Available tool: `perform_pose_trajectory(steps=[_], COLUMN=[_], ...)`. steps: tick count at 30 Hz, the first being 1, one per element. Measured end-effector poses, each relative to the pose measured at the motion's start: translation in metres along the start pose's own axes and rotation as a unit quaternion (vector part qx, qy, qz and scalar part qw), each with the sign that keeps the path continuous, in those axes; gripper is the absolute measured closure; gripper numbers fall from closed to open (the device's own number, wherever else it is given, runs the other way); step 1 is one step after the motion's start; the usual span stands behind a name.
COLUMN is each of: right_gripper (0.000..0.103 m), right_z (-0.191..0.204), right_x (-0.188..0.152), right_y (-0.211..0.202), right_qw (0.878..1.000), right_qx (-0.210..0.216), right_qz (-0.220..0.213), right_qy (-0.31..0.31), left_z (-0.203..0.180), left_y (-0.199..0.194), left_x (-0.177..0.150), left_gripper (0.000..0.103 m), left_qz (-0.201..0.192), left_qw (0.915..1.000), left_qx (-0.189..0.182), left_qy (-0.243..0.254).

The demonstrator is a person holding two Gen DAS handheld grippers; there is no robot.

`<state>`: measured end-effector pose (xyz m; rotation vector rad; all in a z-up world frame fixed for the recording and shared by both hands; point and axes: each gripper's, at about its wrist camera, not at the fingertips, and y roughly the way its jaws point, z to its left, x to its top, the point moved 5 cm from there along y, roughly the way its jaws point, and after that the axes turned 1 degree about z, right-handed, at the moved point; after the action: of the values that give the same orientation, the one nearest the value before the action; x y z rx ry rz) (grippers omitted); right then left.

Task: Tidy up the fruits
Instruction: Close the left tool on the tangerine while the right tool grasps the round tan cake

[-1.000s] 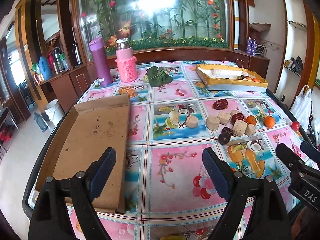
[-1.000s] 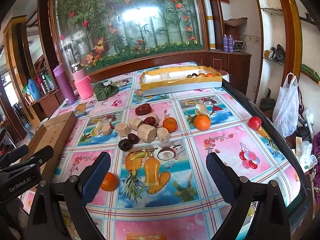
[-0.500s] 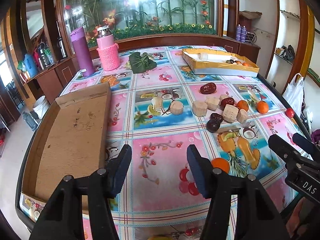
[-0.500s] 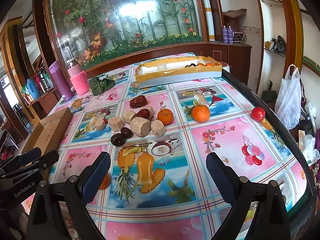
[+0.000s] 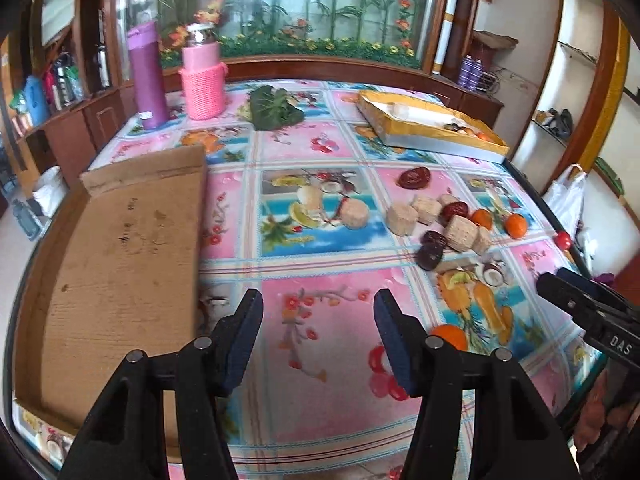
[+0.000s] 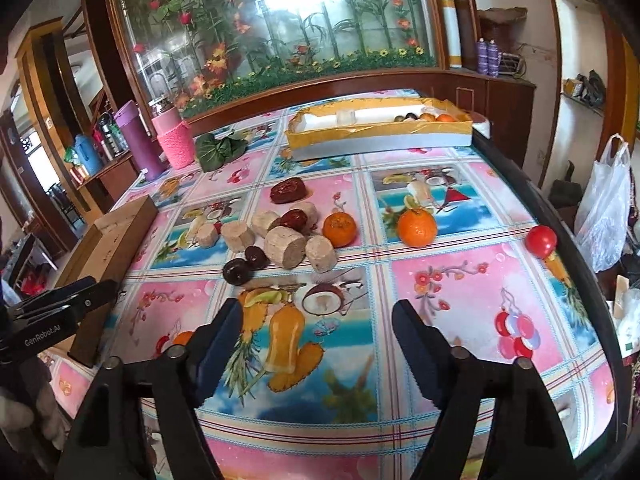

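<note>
Left wrist view: left gripper [image 5: 318, 336] parted, empty, hovering over pink tablecloth [image 5: 320, 320] just right of flat cardboard box [image 5: 120, 264]. Loose orange [image 5: 448, 336] on the cloth right behind the right-hand finger, partly hidden by it. Main fruit pile farther out to the right: dark plums [image 5: 430, 250], red dates [image 5: 455, 210], tan cut cylinders [image 5: 402, 219], two more oranges [image 5: 515, 226], small red tomato [image 5: 564, 239] near table edge. Yellow-rimmed tray [image 5: 424, 136] at far right, a few fruits already inside. Right gripper [image 5: 580, 300] entering frame at right, its opening not readable from here. Right wrist view: right gripper [image 6: 318, 334] also parted and empty, above printed pineapple picture, pile just ahead, near orange [image 6: 182, 338] peeking by the left-hand finger, big orange [image 6: 417, 228] and tomato [image 6: 541, 241] apart from pile to the right. Tray [image 6: 380, 144] at far side. Step looks like pre-grasp approach, most fruit unsorted. Next likely: left tool shifting right and down to straddle near orange, then squeezing gently; round fruit may roll if nudged by one finger first.
</note>
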<state>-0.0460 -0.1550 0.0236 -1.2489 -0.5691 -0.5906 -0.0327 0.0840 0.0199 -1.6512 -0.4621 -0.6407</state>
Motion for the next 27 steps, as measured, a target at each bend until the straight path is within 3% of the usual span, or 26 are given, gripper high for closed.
perform_pose_trajectory(steps=[3, 6, 11, 15, 21, 27], right_gripper=[0.032, 0.032, 0.032, 0.032, 0.032, 0.032], right_z=[0.003, -0.017, -0.079, -0.113, -0.100, -0.087], right_x=[0.000, 0.007, 0.012, 0.010, 0.035, 0.058], right_y=[0.006, -0.006, -0.029, -0.031, -0.003, 0.057], right_qw=[1.000, 1.000, 0.996, 0.994, 0.998, 0.998], right_qx=[0.023, -0.022, -0.081, -0.085, -0.043, -0.049], right_qz=[0.015, -0.008, -0.024, -0.011, 0.007, 0.047], right_qy=[-0.003, -0.011, 0.030, 0.066, 0.042, 0.011], left_z=[-0.007, -0.019, -0.047, -0.065, -0.082, -0.084], left_y=[0.008, 0.012, 0.023, 0.033, 0.046, 0.050], left_x=[-0.002, -0.002, -0.009, -0.015, -0.021, -0.026], left_gripper=[0.046, 0.046, 0.045, 0.045, 0.045, 0.045], left_qz=[0.013, 0.021, 0.041, 0.056, 0.078, 0.090], left_qw=[0.9998, 0.9990, 0.9952, 0.9929, 0.9901, 0.9891], left_qx=[-0.012, -0.035, -0.078, -0.088, -0.095, -0.097], left_qy=[0.009, 0.018, 0.041, 0.056, 0.067, 0.065])
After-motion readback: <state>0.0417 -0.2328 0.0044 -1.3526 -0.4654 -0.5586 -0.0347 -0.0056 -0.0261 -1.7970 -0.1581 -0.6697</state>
